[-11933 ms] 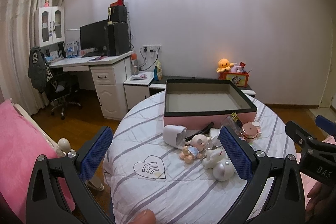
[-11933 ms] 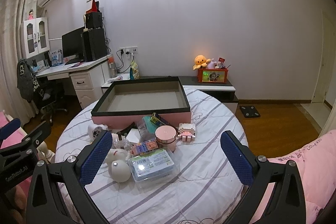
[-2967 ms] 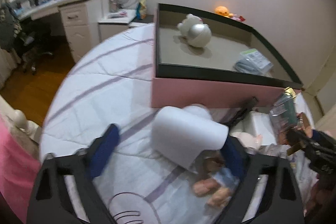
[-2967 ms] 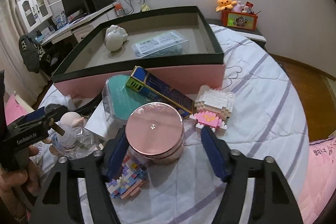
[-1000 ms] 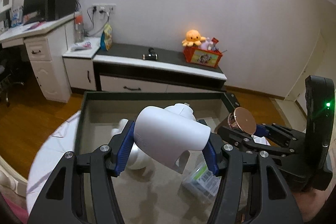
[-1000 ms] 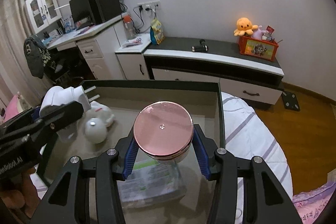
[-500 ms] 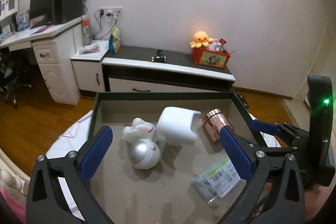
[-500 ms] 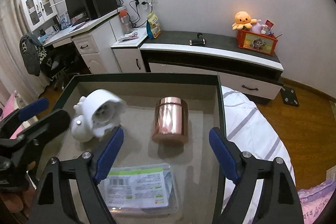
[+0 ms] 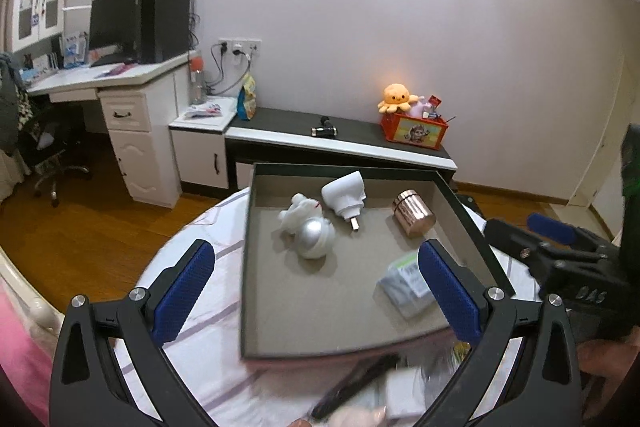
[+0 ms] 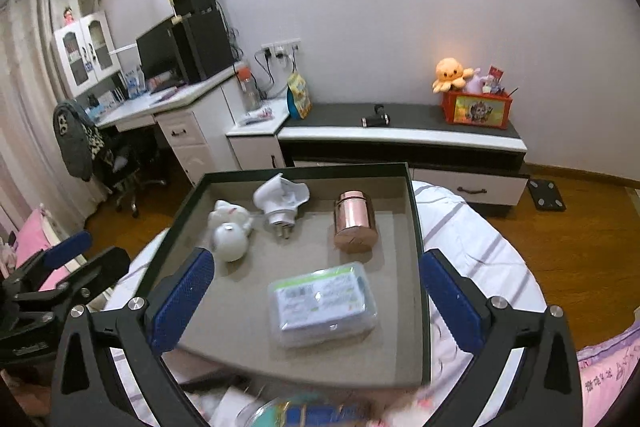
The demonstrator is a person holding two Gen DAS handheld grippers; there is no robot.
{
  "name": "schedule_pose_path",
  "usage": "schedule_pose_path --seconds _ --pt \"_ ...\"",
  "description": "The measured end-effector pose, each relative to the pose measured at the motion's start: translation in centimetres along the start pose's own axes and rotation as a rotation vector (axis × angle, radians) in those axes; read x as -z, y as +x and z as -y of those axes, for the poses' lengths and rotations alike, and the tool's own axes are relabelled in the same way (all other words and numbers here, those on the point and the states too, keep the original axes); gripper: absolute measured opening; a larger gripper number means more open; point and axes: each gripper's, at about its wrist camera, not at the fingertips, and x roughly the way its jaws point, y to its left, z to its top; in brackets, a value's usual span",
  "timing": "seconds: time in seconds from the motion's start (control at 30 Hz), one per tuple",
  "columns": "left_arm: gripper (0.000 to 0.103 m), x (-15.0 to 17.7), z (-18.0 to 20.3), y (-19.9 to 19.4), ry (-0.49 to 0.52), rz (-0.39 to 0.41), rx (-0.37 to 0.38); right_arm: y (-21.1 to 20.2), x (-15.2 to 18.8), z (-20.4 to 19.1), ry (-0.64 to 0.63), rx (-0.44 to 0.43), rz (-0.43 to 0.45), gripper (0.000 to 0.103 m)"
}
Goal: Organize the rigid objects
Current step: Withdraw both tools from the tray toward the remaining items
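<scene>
Both things I was carrying a second ago now lie in the box (image 10: 414,227): the white plug adapter (image 10: 280,201) has left my left gripper (image 9: 316,291), and the copper tin (image 10: 354,223) has left my right gripper (image 10: 316,297). Each claw's jaws have just been opening and now stand spread wide with nothing between the blue pads; both have pulled back toward the near end of the box.

On my right view the adapter lies on its side near the far wall, prongs pointing toward me. Just left of it sits a white figurine (image 10: 230,229) with a round silvery-white belly. The copper tin stands right of the adapter, shiny, cylindrical, slightly tilted, apart from the right wall. Nearer me lies a clear plastic pack (image 10: 322,303) with a green and white label, flat on the grey floor.

Dark upright walls rim the box all round. Bare floor stays open along the left side and the near edge, and a strip along the right wall beside the pack. Outside, the striped cloth of the round table (image 9: 200,327) is bare to the left of the box. At the bottom of both views, blurred clutter lies against the near wall; I cannot tell the pieces apart.
</scene>
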Motion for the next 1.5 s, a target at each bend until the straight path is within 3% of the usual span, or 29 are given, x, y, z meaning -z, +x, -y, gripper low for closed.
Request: schedule_pose_path --seconds 0.33,0.63,0.97,1.5 --pt "0.103 2.1 -0.5 -6.8 0.002 0.048 -0.045 -7.9 3.6 -0.8 0.037 0.034 0.103 0.103" --pt "0.103 4.9 0.1 -11.1 0.017 0.056 -0.075 -12.4 7.0 -2.1 0.032 0.101 0.150 0.103" --pt "0.103 6.3 0.3 -13.4 0.012 0.063 -0.075 -14.6 9.4 -3.9 -0.008 0.106 0.158 0.103" --pt "0.103 6.8 0.6 -14.3 0.010 0.071 -0.074 -15.6 9.8 -4.0 -0.012 0.109 0.163 0.103"
